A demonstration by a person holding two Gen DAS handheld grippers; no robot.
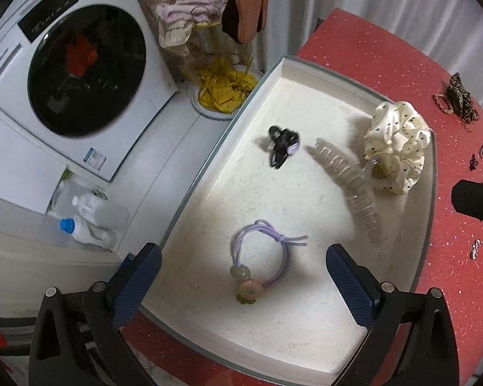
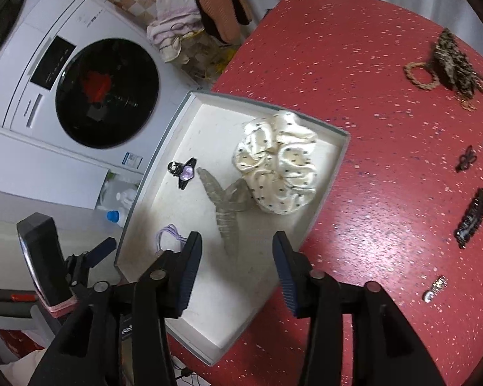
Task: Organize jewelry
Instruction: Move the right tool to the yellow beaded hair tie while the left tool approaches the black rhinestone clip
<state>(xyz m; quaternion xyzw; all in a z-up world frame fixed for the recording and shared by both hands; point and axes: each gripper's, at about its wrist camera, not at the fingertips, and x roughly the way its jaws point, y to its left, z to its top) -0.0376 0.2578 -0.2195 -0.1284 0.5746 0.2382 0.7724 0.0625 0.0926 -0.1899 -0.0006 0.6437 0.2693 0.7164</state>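
A white tray [image 1: 306, 74] sits on the red table [image 1: 370, 51]. It holds a purple hair tie with a flower charm [image 1: 260, 257], a small black clip [image 1: 281, 148], a clear claw clip [image 1: 347, 186] and a cream dotted scrunchie [image 1: 396, 144]. My left gripper [image 1: 243, 268] is open and empty above the hair tie. My right gripper [image 2: 236, 263] is open and empty above the tray's near part [image 2: 209, 331]; the scrunchie [image 2: 277, 170], claw clip [image 2: 225, 209] and black clip [image 2: 183, 170] lie ahead of it.
Loose pieces lie on the red table [image 2: 354, 80] to the right: a leopard scrunchie with a braided band [image 2: 447, 61], a dark barrette [image 2: 471, 218], a small silver clip [image 2: 434, 288], small black clips [image 2: 465, 159]. A washing machine [image 1: 80, 74] and bottles [image 1: 90, 222] stand left.
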